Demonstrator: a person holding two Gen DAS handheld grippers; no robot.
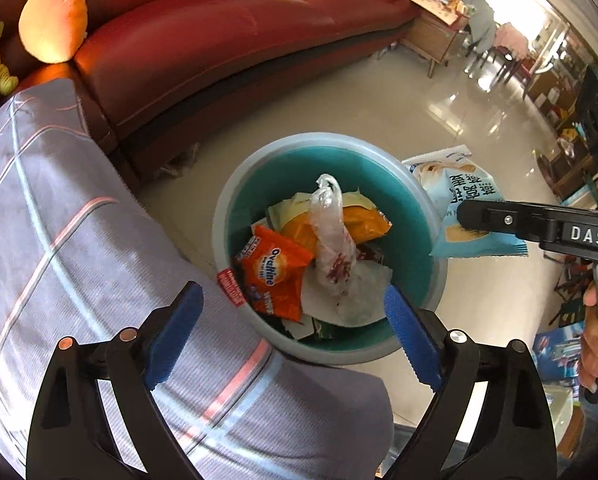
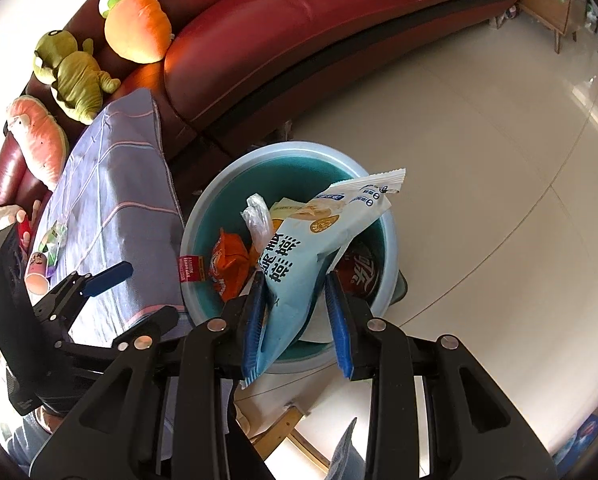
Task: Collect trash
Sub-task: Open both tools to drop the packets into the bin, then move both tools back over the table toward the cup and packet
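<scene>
Trash bin (image 1: 413,200) on bare floor (image 1: 379,108), beside sofa (image 1: 219,40). Right gripper (image 2: 297,312) jaws clamped on blue snack bag (image 2: 311,256) over rim; left gripper (image 1: 295,328) jaws wide apart, empty.

Left tongs (image 1: 295,340) wide — right tongs (image 2: 299,320) narrowed

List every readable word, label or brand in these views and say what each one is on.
"Ovaltine": orange sachet in the teal bin.
"DAS": right tool, on its black body.
Large dark Chinese characters: light blue snack bag held in the right tool; its small print is unreadable.
White brush script: dark red wrapper in the bin, illegible.
Red tag on the bin's rim: print too small.
</scene>
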